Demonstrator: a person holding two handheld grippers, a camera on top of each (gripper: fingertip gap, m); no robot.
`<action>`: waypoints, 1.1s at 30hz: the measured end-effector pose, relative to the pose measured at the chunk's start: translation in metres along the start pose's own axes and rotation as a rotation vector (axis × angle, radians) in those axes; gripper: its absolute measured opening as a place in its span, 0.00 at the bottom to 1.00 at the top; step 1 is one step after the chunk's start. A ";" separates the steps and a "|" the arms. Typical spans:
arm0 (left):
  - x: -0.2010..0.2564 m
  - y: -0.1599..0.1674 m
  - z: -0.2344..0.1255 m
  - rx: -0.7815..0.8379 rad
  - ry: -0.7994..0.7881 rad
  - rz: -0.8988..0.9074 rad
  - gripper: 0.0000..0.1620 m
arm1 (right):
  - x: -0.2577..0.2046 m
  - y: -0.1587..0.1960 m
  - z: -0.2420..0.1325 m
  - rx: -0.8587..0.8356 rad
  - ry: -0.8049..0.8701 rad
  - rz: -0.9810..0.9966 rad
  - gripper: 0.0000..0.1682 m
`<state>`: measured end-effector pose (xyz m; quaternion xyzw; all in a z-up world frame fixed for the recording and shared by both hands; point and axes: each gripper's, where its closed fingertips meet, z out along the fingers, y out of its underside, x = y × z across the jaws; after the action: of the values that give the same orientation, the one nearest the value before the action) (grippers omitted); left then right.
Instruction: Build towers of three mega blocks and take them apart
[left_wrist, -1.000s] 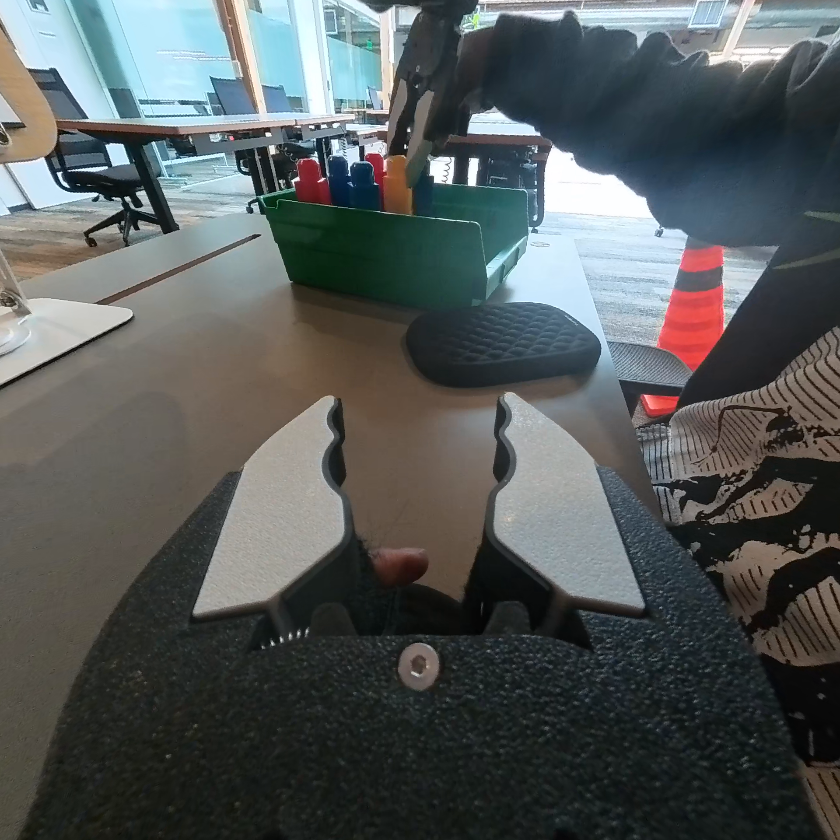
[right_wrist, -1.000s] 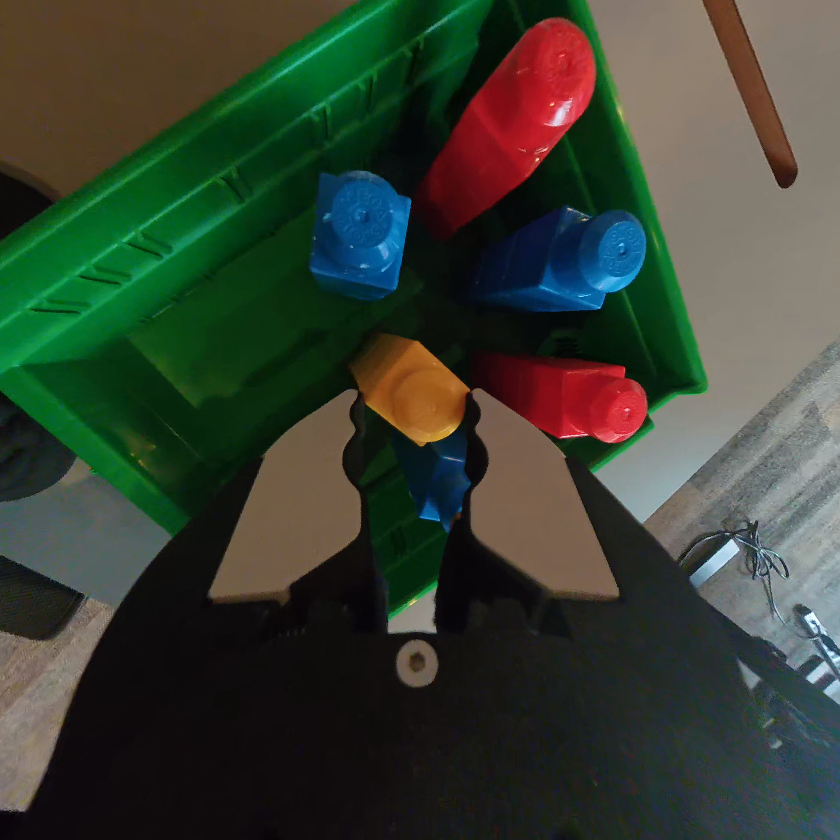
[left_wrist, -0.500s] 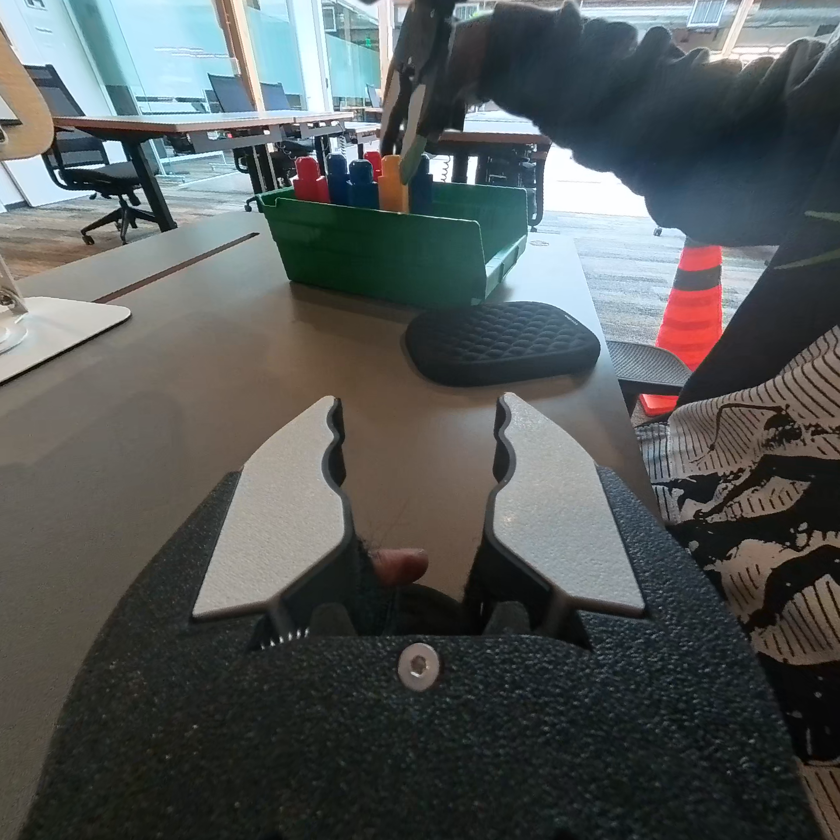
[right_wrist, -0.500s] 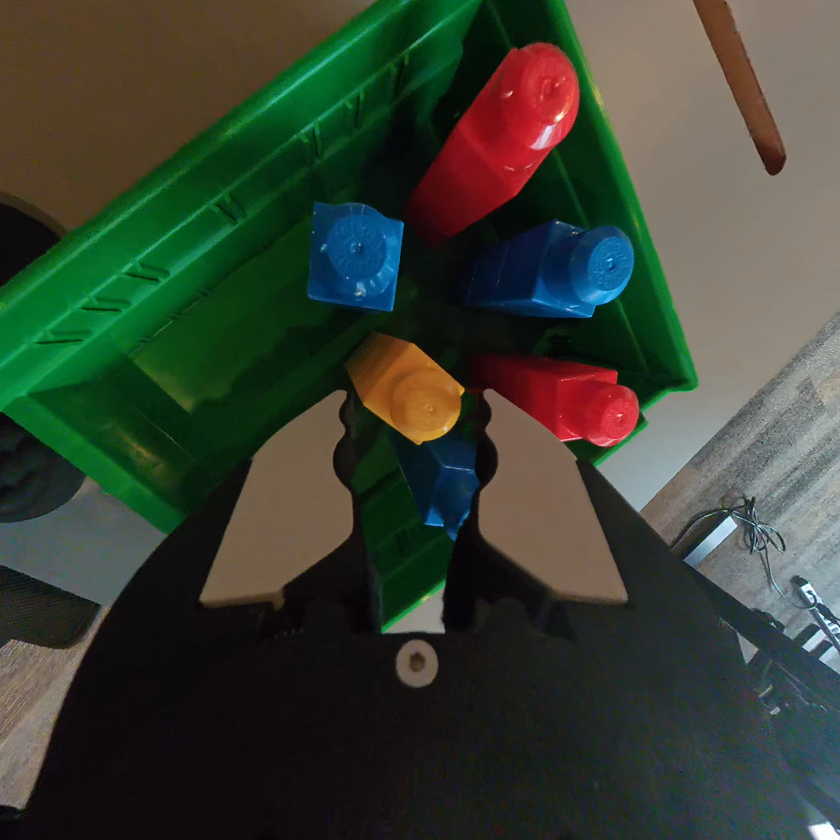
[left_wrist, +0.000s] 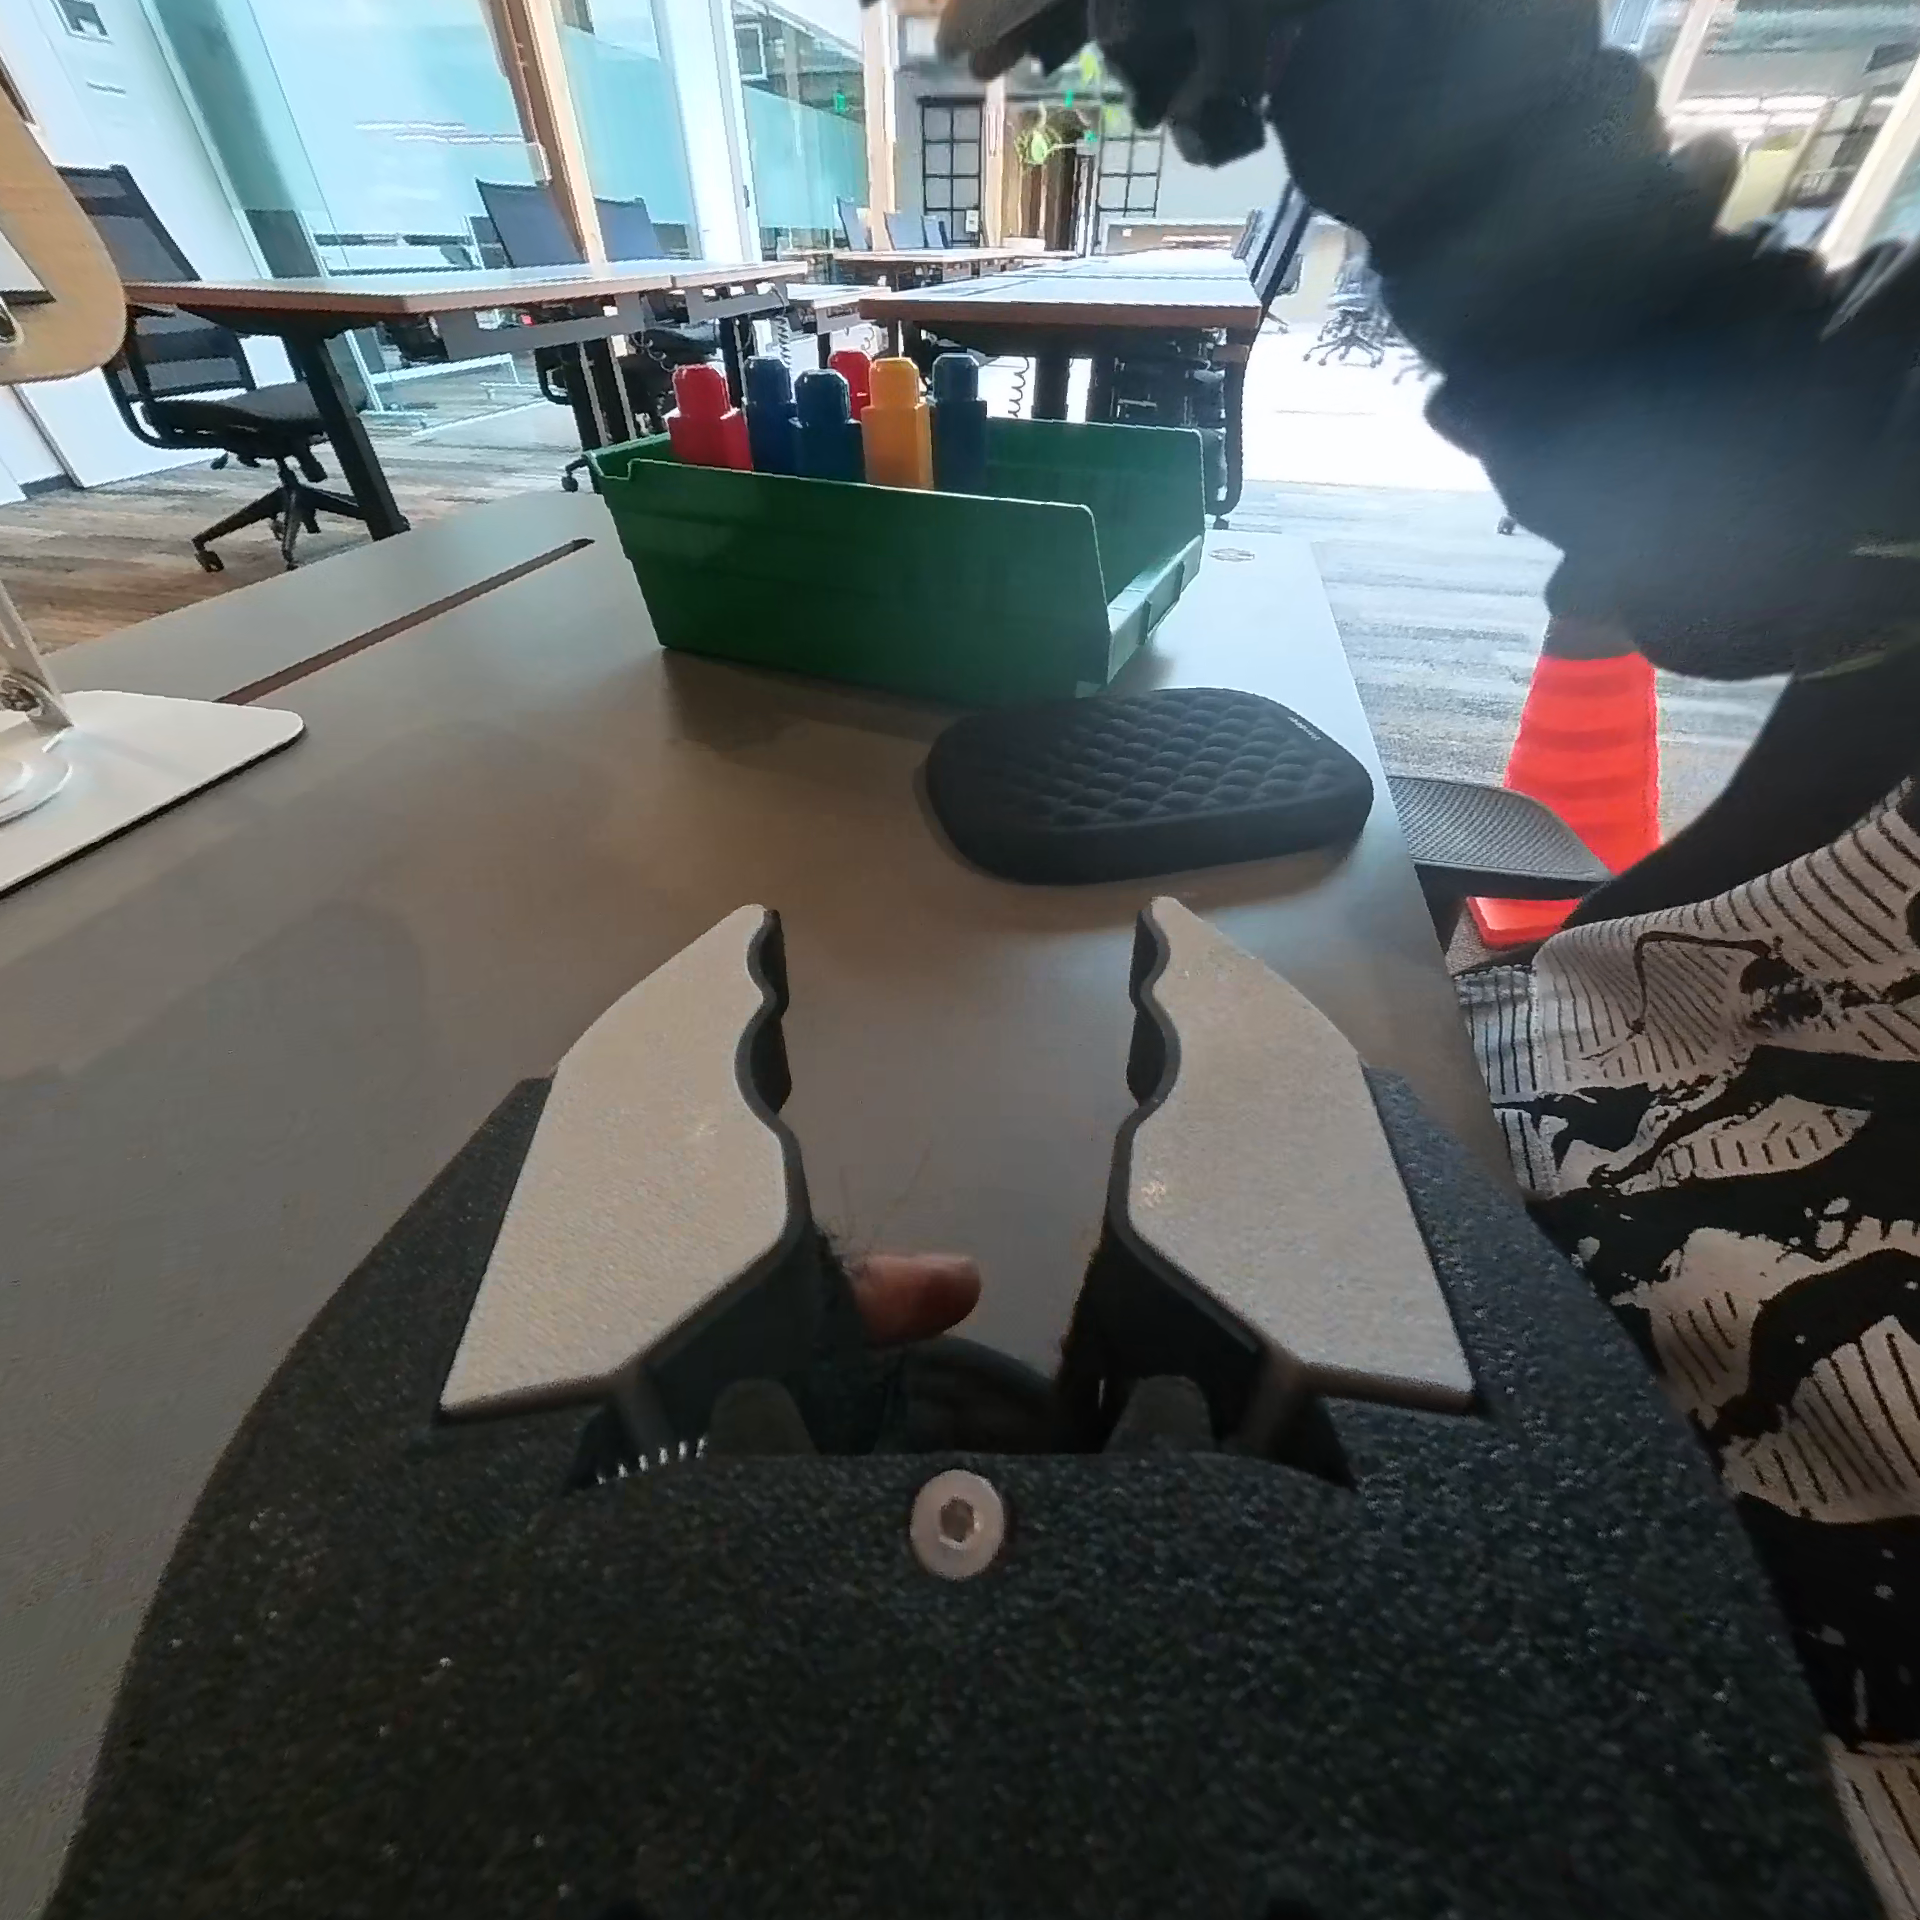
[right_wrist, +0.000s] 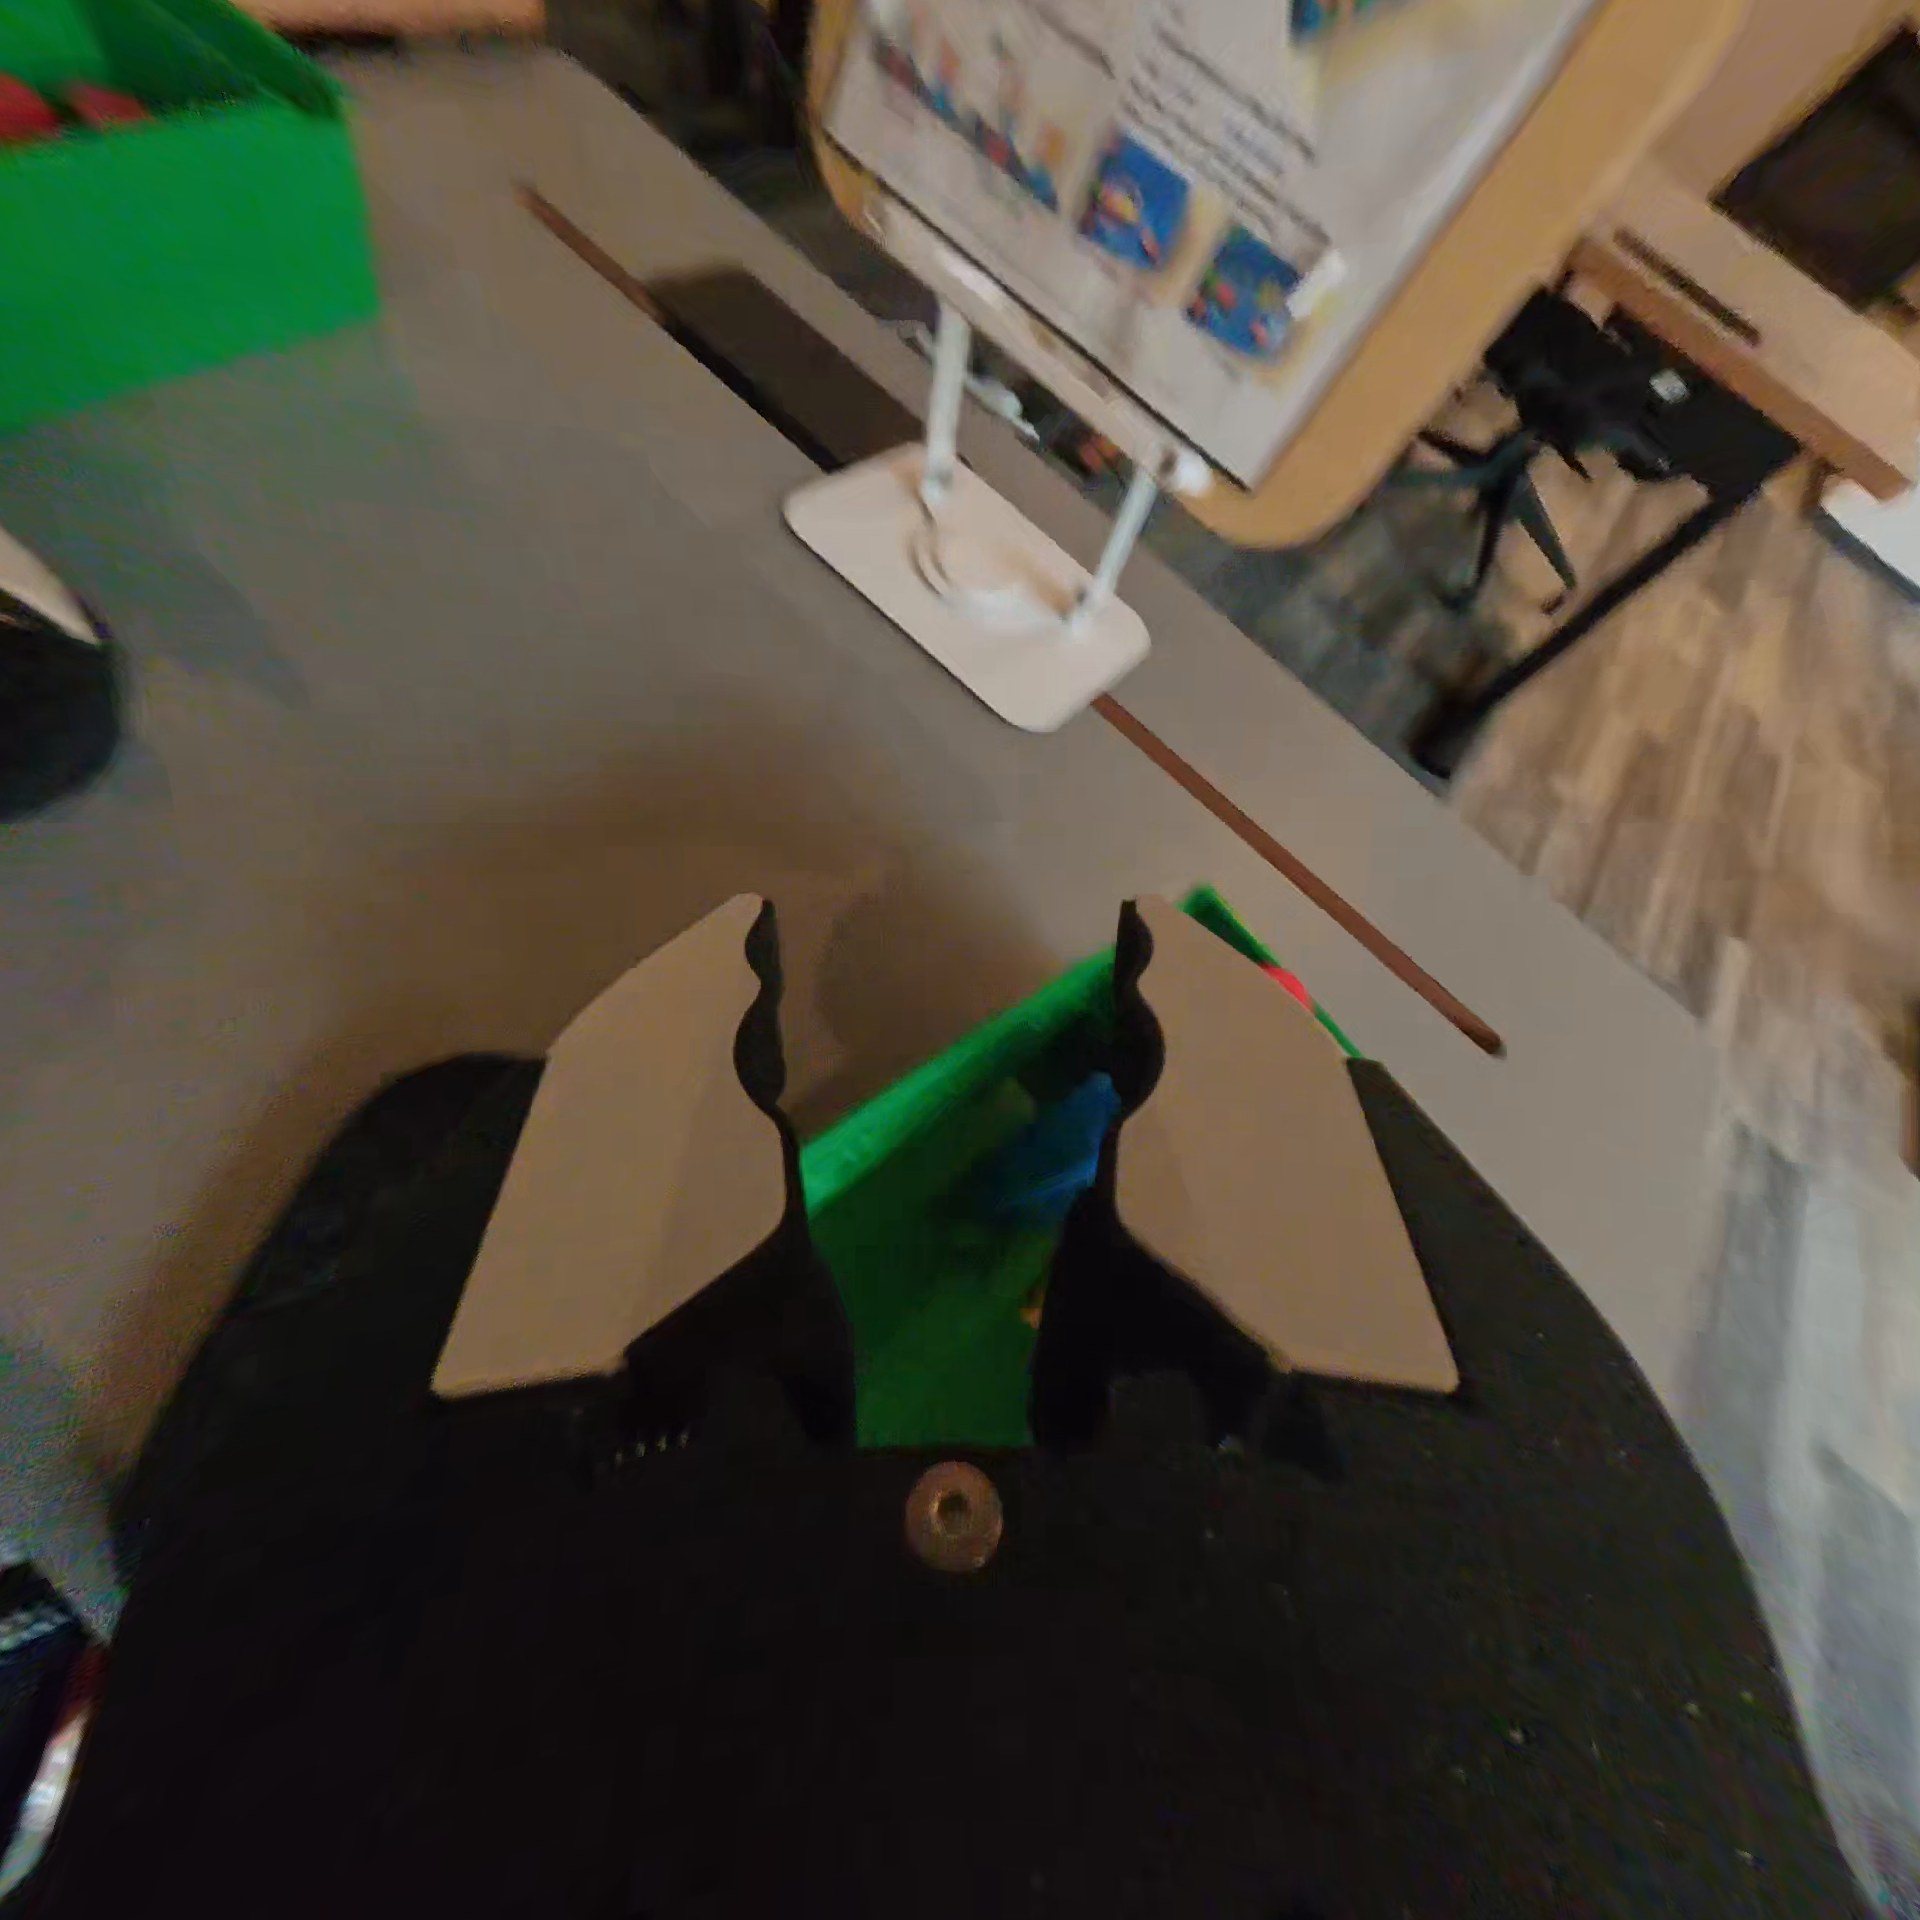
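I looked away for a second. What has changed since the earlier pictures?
The right gripper let go of the yellow block, opened and swung up away from the green bin. The block stands in the bin with the others. The left gripper stayed open and empty over the table.

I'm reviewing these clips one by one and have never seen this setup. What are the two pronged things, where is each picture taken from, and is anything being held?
Each picture comes from a camera mounted on a hand-held, two-finger gripper, looking along its fingers. The left gripper is low over the grey table, open and empty. Ahead stand a green bin holding upright red, blue and yellow blocks, and a black pad. The right gripper, in its blurred view, is also open and empty, above the bin, facing a white stand with a board.
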<state>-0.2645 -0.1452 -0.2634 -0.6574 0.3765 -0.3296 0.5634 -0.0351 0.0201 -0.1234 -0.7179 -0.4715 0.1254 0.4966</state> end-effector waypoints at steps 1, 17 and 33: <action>0.000 0.000 0.000 0.001 -0.001 0.001 0.39 | -0.014 -0.007 0.000 0.034 -0.025 0.002 0.37; 0.000 -0.001 0.001 0.002 -0.015 0.023 0.39 | -0.186 0.020 0.075 0.360 -0.369 0.115 0.37; -0.069 -0.056 -0.151 0.006 -0.775 -0.076 0.36 | -0.198 0.062 0.118 0.267 -0.329 0.102 0.32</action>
<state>-0.4215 -0.1552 -0.1865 -0.7450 0.1101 -0.0784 0.6532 -0.1810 -0.0720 -0.2876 -0.6386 -0.4886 0.3269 0.4967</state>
